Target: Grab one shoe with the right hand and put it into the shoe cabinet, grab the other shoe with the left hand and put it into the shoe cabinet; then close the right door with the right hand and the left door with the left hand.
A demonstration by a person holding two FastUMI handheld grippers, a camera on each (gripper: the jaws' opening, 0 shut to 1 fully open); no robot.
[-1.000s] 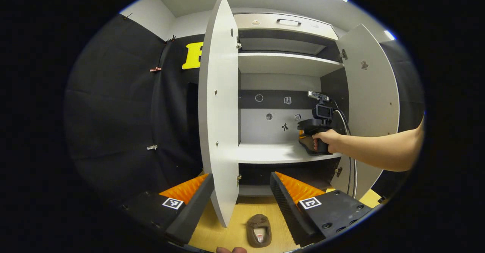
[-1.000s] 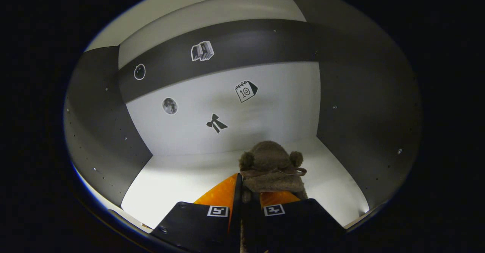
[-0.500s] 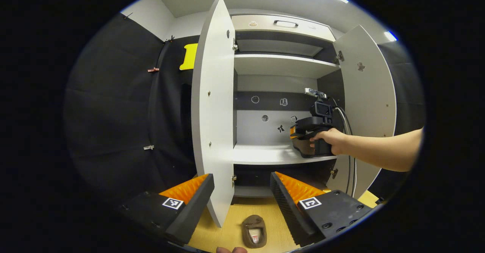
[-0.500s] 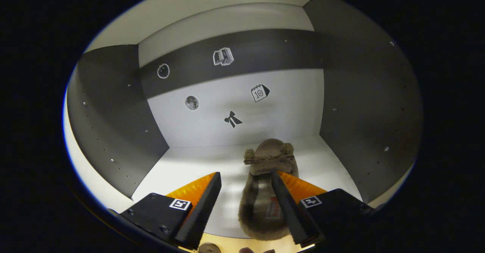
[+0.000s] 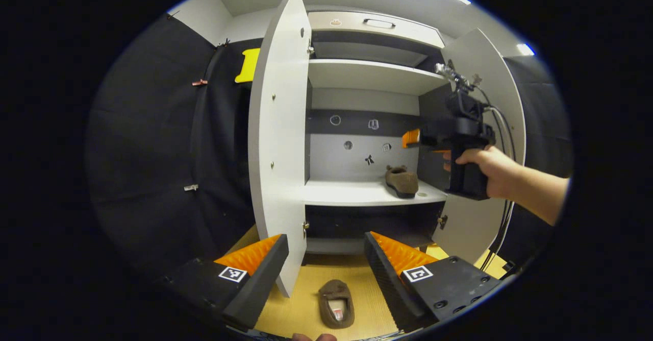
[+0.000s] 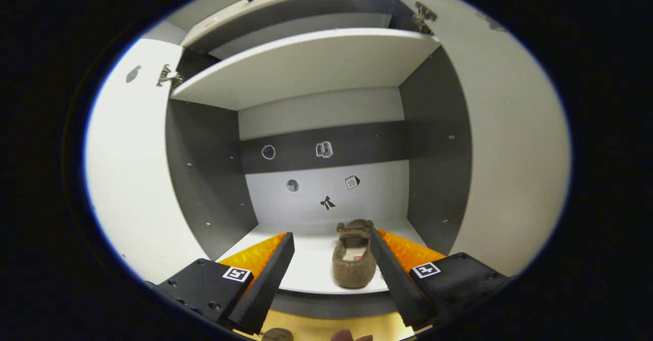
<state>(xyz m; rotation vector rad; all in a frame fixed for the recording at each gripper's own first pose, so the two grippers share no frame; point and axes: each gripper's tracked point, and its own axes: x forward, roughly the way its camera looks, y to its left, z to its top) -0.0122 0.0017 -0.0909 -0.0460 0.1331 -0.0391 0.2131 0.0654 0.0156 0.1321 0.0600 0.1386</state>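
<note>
Left gripper view: second shoe (image 5: pixel 336 303) on floor (image 5: pixel 306 300), between open left hand-held gripper (image 5: pixel 326 259) fingers; needs descent, grasp.

In the left gripper view, the left gripper (image 5: pixel 326 259) ends in two wedge-shaped fingers with ribbed inner faces, each set on a black block that carries a small square black-and-white marker. The right block shows several round screw holes along its far edge. Farther off, the right gripper (image 5: pixel 411 138) has a black pistol-style handle and a boxy black body with a small camera unit on top. Light and dark cables run from it and hang down behind the bare forearm. The hand (image 5: pixel 487 165) around the handle wears no glove or sleeve. In the right gripper view, the right gripper (image 6: pixel 331 267) has the same wedge fingers, black blocks, square markers and screw holes.
</note>
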